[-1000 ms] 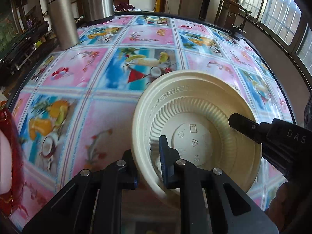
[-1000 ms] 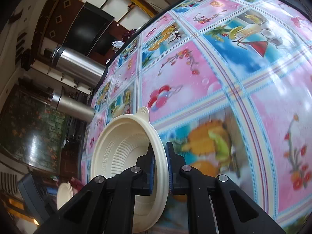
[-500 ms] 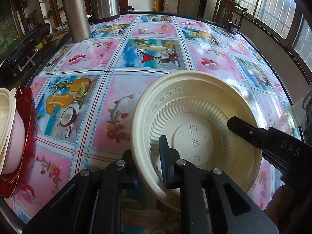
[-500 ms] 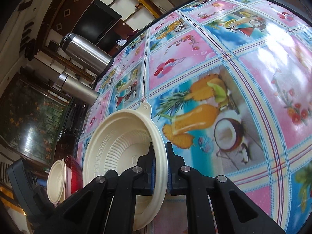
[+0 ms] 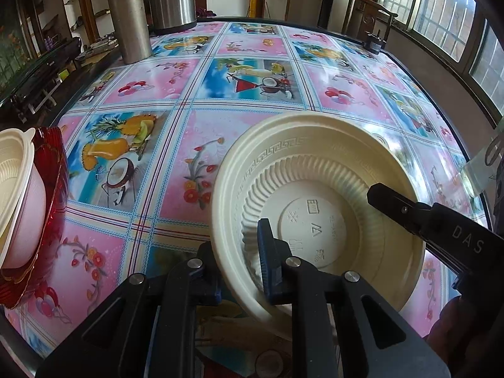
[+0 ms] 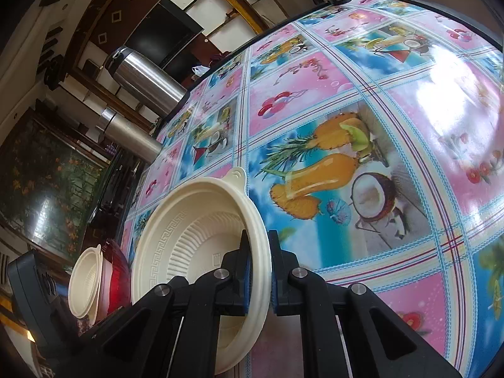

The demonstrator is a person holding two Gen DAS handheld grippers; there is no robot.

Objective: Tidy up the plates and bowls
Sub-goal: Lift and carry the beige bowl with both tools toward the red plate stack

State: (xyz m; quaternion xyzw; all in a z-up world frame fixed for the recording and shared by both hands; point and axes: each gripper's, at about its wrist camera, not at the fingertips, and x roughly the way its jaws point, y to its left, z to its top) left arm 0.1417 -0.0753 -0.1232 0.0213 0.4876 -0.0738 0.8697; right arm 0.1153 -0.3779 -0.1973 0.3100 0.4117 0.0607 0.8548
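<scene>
Cream bowl [image 5: 318,208] is held clear of the tabletop [image 5: 195,94], lower right of centre in the left wrist view, tilted so its inside faces the camera. It is gripped at 2 places on the rim. The left gripper [image 5: 242,261] is clamped on the near rim, 1 finger inside the bowl and 1 outside. The right gripper [image 6: 259,271] is clamped on the opposite rim, its fingers [image 6: 242,271] pressed to both faces of the rim.

At the left edge of the left wrist view a stack [image 5: 22,201] is seen: a second cream bowl nested in a red dish [image 5: 52,208]. In the right wrist view the same stack sits lower left, just beside the held bowl.

Step judged: transport, with the bowl carried toward the stack for nesting.

Next move, as judged: the bowl is to be levelled, brought over the stack, centred and lowered. 1 grip will likely have to be released first, since the rim must clear the nested bowl.

2 steel flasks [image 5: 129,15] stand at upper left, well apart.
</scene>
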